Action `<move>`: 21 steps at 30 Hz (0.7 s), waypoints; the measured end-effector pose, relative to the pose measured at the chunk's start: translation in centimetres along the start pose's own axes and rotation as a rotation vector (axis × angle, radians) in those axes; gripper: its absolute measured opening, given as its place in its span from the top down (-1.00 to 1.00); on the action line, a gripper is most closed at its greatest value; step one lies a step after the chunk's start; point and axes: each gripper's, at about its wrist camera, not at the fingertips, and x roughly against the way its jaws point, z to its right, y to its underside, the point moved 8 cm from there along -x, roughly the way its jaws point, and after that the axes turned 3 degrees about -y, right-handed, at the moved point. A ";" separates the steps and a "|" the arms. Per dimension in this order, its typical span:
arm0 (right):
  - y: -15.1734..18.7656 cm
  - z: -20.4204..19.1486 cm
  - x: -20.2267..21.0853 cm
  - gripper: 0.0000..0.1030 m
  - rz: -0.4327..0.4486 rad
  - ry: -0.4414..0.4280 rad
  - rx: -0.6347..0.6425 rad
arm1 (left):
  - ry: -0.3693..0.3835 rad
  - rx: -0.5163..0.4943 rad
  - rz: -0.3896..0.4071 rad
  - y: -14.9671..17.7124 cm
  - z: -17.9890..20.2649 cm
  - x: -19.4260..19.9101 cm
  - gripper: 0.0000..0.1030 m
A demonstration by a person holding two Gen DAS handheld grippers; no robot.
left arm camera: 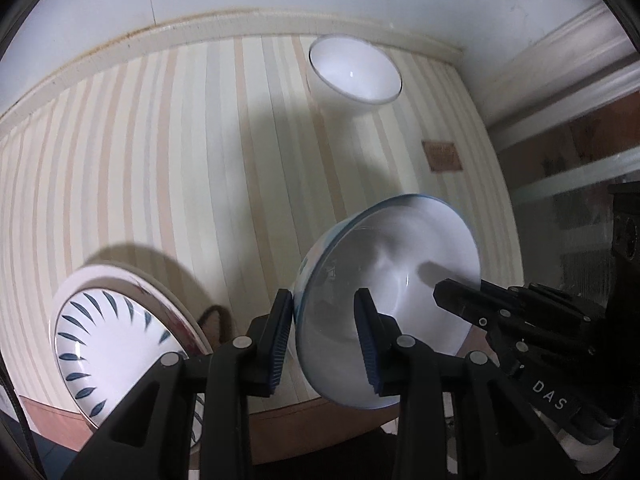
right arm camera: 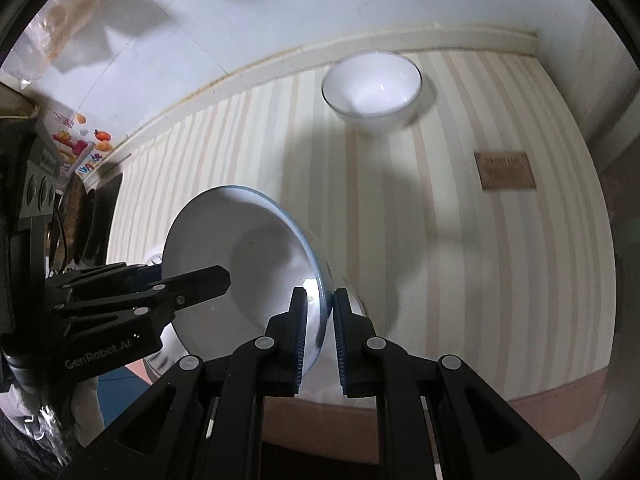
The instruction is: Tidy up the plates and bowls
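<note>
A white bowl with a blue rim (left arm camera: 400, 280) is held tilted above the striped table, gripped from both sides. My left gripper (left arm camera: 324, 340) is shut on its near rim. My right gripper (right arm camera: 320, 332) is shut on the opposite rim of the same bowl (right arm camera: 240, 264); the right gripper's finger also shows inside the bowl in the left wrist view (left arm camera: 460, 300). A second white bowl (left arm camera: 354, 70) stands upright at the far side of the table, and shows in the right wrist view too (right arm camera: 372, 90). A stack of plates with blue leaf marks (left arm camera: 108, 344) lies at the near left.
The striped tablecloth (left arm camera: 180, 160) covers the table, with a brown label (right arm camera: 505, 171) near the right edge. A white wall backs the table. Shelving and clutter stand at the far left of the right wrist view (right arm camera: 72, 148).
</note>
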 end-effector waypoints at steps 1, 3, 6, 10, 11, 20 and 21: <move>0.6 0.3 -0.3 0.71 -0.011 0.002 -0.006 | -0.007 -0.004 -0.007 0.3 0.1 -0.2 0.43; 1.3 0.9 -1.0 0.71 -0.027 0.002 -0.013 | -0.024 -0.013 -0.027 0.7 0.1 -1.1 0.43; 1.7 1.3 -2.0 0.71 -0.049 -0.008 -0.027 | -0.038 -0.015 -0.056 1.2 0.4 -2.2 0.43; 2.2 1.7 -3.2 0.71 -0.079 -0.018 -0.035 | -0.067 -0.032 -0.085 1.7 0.4 -3.3 0.43; 2.5 1.9 -3.5 0.71 -0.087 -0.022 -0.038 | -0.071 -0.033 -0.091 1.8 0.4 -3.5 0.43; 3.2 2.9 -4.9 0.72 -0.130 -0.027 -0.056 | -0.102 -0.054 -0.110 2.2 0.5 -4.7 0.44; 3.2 2.9 -5.0 0.72 -0.134 -0.024 -0.055 | -0.106 -0.054 -0.109 2.1 0.5 -4.8 0.43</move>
